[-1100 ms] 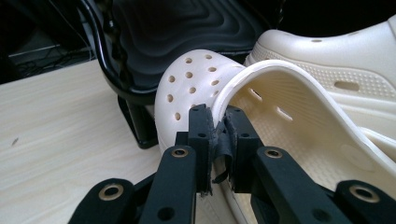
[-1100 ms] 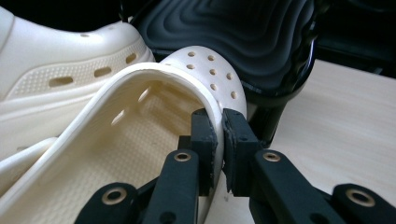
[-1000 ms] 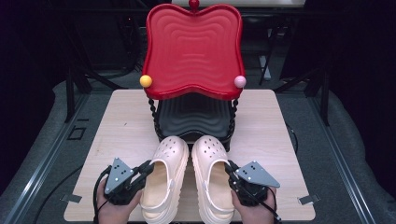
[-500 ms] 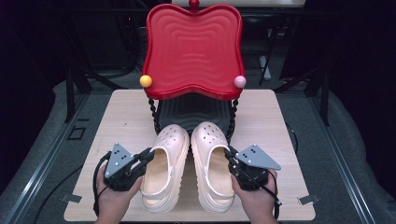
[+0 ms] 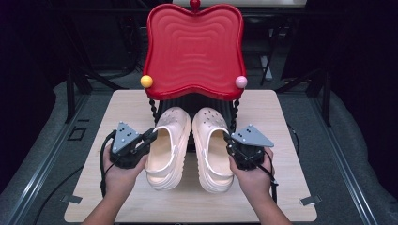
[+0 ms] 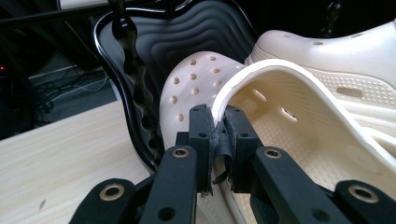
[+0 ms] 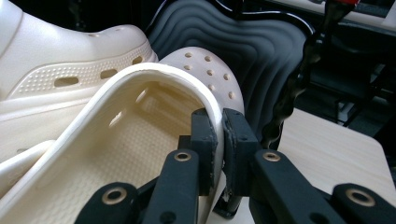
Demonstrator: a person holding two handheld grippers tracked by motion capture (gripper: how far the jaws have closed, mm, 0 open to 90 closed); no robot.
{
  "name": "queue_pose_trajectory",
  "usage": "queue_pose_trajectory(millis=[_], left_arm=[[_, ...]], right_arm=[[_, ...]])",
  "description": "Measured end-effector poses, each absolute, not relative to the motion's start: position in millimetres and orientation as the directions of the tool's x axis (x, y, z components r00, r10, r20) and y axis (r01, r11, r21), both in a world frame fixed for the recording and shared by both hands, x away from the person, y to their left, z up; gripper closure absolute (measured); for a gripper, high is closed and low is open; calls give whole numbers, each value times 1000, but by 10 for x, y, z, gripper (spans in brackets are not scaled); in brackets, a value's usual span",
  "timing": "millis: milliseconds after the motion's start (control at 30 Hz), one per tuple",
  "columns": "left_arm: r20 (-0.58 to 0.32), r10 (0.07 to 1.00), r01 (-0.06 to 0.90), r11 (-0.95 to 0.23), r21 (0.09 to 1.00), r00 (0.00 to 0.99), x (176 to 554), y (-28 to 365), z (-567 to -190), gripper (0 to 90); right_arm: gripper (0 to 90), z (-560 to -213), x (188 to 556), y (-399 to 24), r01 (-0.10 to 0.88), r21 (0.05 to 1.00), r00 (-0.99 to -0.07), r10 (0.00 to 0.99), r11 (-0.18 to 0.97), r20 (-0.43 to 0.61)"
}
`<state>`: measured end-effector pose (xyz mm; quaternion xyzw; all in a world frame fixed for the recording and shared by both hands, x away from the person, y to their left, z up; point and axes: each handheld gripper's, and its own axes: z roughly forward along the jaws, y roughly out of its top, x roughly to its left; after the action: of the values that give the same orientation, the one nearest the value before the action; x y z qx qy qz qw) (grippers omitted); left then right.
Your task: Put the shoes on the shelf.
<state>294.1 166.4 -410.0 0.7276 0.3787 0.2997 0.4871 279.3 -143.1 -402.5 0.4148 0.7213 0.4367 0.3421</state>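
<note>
Both cream clogs have shifted forward toward the red-and-black stand [image 5: 195,51] since a second ago, toes now at its black lower tier. Two clogs, two grippers: the left hand-held gripper [image 5: 149,136] is clenched on the outer rim of the left clog [image 5: 168,147], and the right hand-held gripper [image 5: 228,139] pinches the right clog [image 5: 212,150] likewise, above the counter [image 5: 281,112].

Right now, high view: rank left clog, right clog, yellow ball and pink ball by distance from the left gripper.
1. left clog, clamped at its outer rim by the left gripper.
2. right clog, beside it.
3. yellow ball, rack's left corner.
4. pink ball, rack's right corner.
</note>
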Motion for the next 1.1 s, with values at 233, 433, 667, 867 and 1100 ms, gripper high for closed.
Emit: queue_pose_trajectory(millis=[233,433,667,867,1100], left_arm=[[157,850,224,-304,926,503,3100,1508,-4125,835],[158,868,231,-294,927,470,3296,1425,-4186,836],[169,872,213,-293,932,459,3463,1354,-4197,835],[175,870,196,-292,936,460,3583,1295,-4160,834],[215,847,195,-345,918,487,3643,1254,-4265,829]], right_arm=[[838,-4068,3061,-1396,292,911,-392,905,292,-165],[838,-4105,3225,-1341,284,902,-369,905,325,-211],[837,-4115,3386,-1271,279,911,-352,915,305,-198],[837,-4099,3475,-1163,251,919,-321,922,303,-217],[830,-4234,3537,-1024,232,900,-310,905,369,-291]])
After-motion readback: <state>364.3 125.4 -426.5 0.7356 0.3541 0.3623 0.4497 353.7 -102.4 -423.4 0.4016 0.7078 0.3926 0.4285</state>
